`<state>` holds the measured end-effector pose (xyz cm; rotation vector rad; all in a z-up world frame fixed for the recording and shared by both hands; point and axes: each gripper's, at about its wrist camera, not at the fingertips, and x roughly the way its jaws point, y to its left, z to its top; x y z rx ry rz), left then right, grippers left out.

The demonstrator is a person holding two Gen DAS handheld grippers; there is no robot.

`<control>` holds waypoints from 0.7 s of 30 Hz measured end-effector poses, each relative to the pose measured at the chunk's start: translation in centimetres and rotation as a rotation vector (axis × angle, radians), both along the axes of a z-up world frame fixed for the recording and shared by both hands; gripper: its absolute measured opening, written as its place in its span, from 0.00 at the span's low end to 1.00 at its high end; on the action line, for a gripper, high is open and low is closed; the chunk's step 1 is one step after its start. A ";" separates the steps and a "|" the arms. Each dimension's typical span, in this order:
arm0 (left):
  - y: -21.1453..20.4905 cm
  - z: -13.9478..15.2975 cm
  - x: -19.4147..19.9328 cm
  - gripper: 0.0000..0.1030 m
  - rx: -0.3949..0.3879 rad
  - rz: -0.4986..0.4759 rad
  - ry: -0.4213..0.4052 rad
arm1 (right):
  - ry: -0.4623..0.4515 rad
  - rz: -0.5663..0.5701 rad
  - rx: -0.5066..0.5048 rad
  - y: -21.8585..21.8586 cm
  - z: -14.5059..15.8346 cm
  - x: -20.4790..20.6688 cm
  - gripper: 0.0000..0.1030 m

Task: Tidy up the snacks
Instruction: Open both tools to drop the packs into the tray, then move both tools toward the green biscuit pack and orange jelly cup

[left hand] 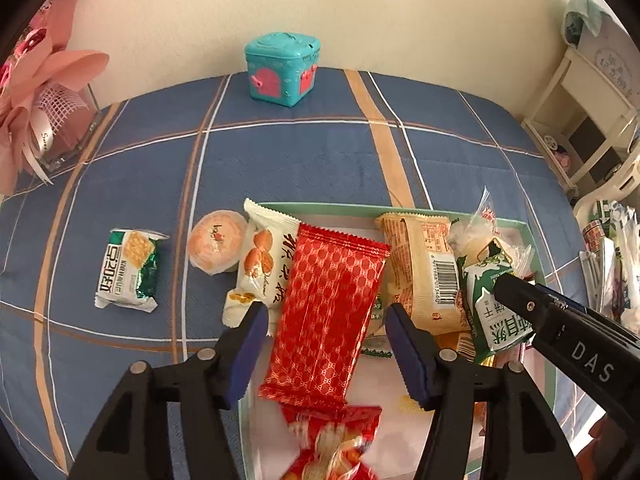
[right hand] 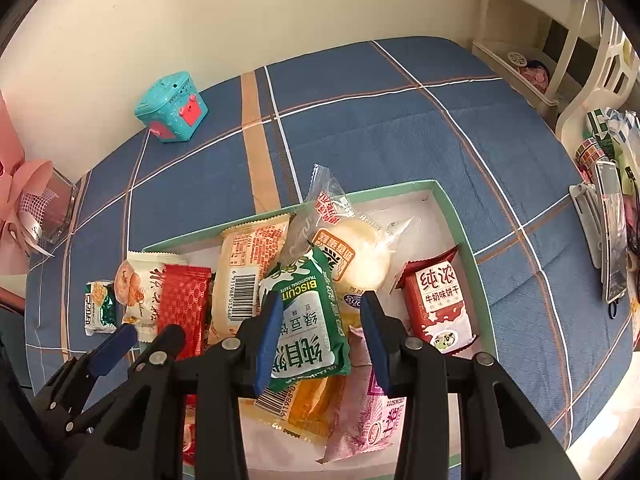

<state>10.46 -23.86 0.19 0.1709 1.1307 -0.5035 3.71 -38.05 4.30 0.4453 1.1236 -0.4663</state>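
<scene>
A pale green tray point(left hand: 534, 240) point(right hand: 460, 232) with a white floor lies on the blue checked cloth and holds several snack packets. My left gripper point(left hand: 326, 312) point(right hand: 148, 336) is open over the tray's left side. A red patterned packet point(left hand: 324, 312) point(right hand: 184, 304) lies between its pads with a gap on each side. My right gripper point(right hand: 322, 298) point(left hand: 516, 288) is shut on a green biscuit packet point(right hand: 308, 320) point(left hand: 492, 304), held tilted above the other packets. On the cloth left of the tray lie a green-and-white cracker packet point(left hand: 128, 272) and a round orange cake point(left hand: 218, 246). A white peanut packet point(left hand: 264, 268) leans over the tray's left rim.
A teal box point(left hand: 284, 68) stands at the back by the wall. A pink flower box point(left hand: 52, 120) sits at the far left. A white shelf point(left hand: 580, 120) and a pile of loose items point(right hand: 608, 220) border the cloth's right edge.
</scene>
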 end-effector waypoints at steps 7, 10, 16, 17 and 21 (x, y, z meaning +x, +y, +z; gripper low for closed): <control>3.0 0.6 1.3 0.67 0.013 0.100 -0.006 | -0.009 0.021 -0.030 0.9 1.2 0.2 0.42; 5.6 0.7 2.1 0.69 0.020 0.179 -0.004 | 0.004 0.046 -0.038 1.7 1.2 0.7 0.52; 10.2 0.4 3.4 0.76 0.052 0.310 -0.007 | 0.015 0.106 -0.058 4.1 1.1 1.7 0.66; 10.8 0.3 3.5 0.80 0.057 0.326 -0.008 | 0.013 0.114 -0.059 4.5 1.2 1.9 0.70; 12.8 0.2 3.7 0.93 0.065 0.376 -0.012 | 0.012 0.155 -0.044 6.1 1.1 2.4 0.75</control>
